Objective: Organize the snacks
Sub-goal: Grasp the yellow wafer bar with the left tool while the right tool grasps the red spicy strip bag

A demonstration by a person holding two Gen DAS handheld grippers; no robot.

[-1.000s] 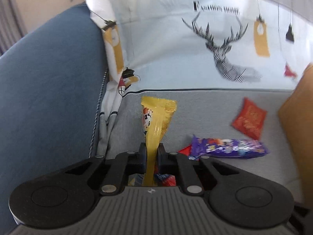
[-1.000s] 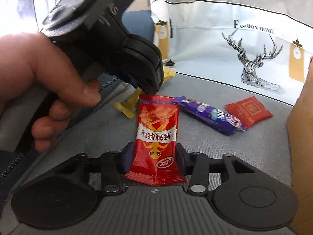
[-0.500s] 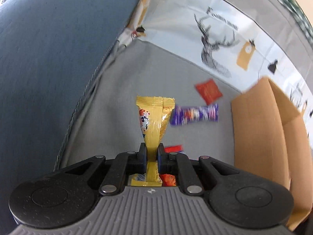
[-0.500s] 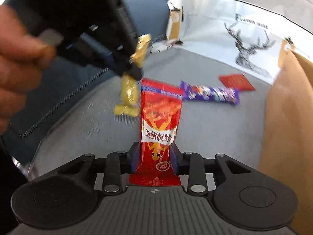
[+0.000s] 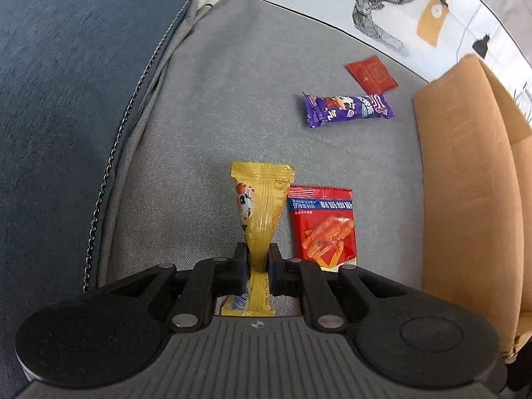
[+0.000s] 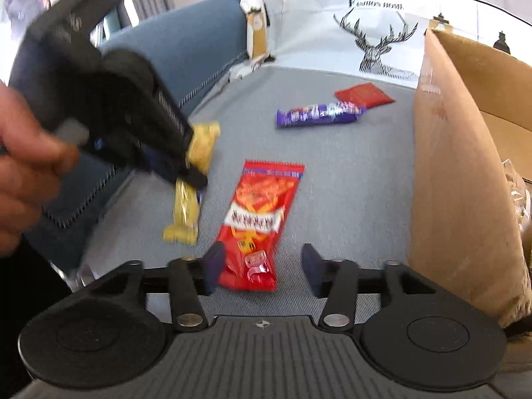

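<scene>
The left tongs (image 5: 255, 261) are clamped on a yellow snack packet (image 5: 261, 212). The right tongs (image 6: 262, 271) have just been opening; a red snack packet (image 6: 262, 219) lies between them on the grey sofa seat (image 5: 199, 126), unpinched. A purple bar (image 5: 347, 110) and small red sachet (image 5: 370, 73) lie near the seat's back edge. The cardboard box (image 6: 459, 179) stands beside them; most sorting seems left.

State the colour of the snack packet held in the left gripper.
Yellow packet, with a small cartoon cow; clearest in the left wrist view.
</scene>
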